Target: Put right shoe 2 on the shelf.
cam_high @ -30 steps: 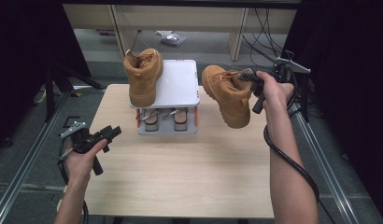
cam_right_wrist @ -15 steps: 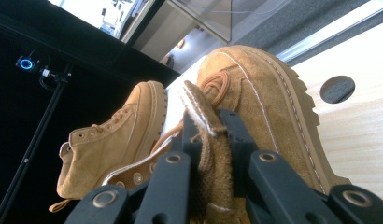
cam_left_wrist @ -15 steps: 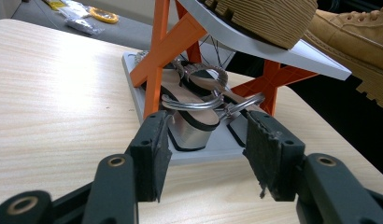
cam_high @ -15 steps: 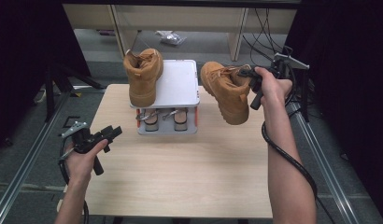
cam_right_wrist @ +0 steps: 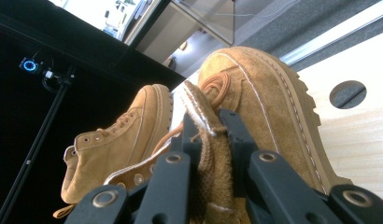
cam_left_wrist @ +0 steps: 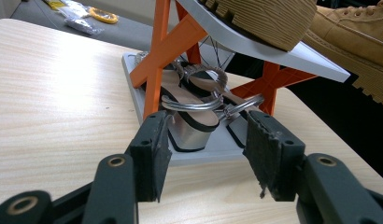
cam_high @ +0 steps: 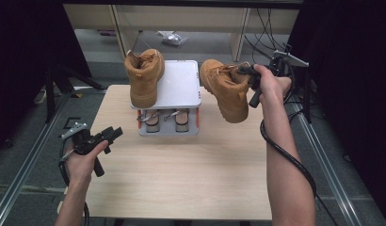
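Your right gripper [cam_high: 250,77] pinched the tan boot [cam_high: 226,89] by its collar, held in the air at three o'clock of the rack [cam_high: 170,101]; your left gripper [cam_high: 108,136] stood spread.

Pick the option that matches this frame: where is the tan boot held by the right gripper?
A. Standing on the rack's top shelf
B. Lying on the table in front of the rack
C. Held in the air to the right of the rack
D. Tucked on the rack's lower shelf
C: the right gripper has its fingers clamped on the collar of the held boot, which hangs off the table beside the rack.
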